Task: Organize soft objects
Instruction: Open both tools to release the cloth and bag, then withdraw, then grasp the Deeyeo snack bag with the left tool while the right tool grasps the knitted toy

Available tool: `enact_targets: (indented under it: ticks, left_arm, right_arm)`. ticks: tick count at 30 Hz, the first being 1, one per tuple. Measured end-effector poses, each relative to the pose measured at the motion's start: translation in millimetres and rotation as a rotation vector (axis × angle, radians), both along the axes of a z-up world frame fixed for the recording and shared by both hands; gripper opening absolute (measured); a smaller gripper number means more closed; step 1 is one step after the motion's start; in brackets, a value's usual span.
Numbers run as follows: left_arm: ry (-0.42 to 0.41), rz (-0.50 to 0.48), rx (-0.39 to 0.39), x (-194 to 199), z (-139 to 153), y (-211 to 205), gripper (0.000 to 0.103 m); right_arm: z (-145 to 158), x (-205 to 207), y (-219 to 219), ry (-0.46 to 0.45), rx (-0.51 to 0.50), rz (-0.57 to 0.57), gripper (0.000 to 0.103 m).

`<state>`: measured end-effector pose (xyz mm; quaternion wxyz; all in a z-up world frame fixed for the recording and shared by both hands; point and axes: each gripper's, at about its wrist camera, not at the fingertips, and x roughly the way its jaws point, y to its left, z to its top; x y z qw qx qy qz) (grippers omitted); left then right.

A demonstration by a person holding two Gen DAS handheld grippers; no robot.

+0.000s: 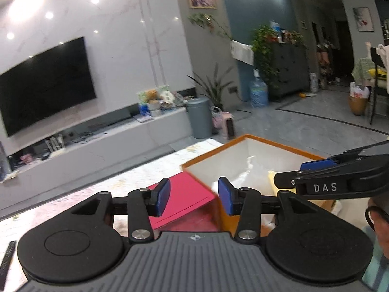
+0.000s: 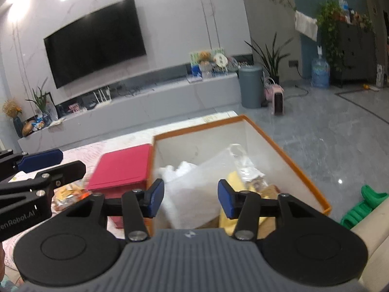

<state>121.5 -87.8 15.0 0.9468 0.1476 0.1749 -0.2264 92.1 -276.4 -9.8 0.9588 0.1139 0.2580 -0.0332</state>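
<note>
Soft items are lying in orange box; both tools, left tool and right tool, are hovering spread, empty. Next: likely fetching another item.

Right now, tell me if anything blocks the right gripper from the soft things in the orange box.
Nothing visible does. The right gripper is open and empty above the near edge of the orange box, which has no lid. The plastic bag and yellow cloth lie uncovered just ahead of it.
</note>
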Motion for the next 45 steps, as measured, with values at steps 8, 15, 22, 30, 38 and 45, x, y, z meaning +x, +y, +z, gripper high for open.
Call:
enact_targets:
  ticks: [8,15,22,30,38,45]
  left_arm:
    - [-0.002,0.128,-0.012,-18.1,-15.2,46.4,0.052]
    - [0.058,0.222,-0.024,-17.1,-29.0,88.2,0.052]
    - [0.101,0.291,-0.036,-16.2,-35.7,119.7,0.052]
    - [0.159,0.321,-0.044,1.7,-35.7,154.9,0.052]
    - [0.224,0.240,0.011,58.2,-40.4,169.6,0.052]
    - [0.284,0.176,0.095,119.3,-63.4,173.8,0.054]
  right_arm:
    - [-7.3,-27.5,55.1,-0.117,-0.007,0.025,0.049]
    - [-15.2,-34.8,101.3,-0.130,-0.025,0.095,0.049]
    - [-24.7,-24.4,142.8,-0.095,-0.046,0.173,0.049]
    - [-35.7,0.4,184.0,-0.070,-0.112,0.278,0.049]
    - [-48.8,49.8,214.6,-0.066,-0.264,0.391,0.048]
    - [-61.3,110.6,236.3,-0.068,-0.401,0.453,0.048]
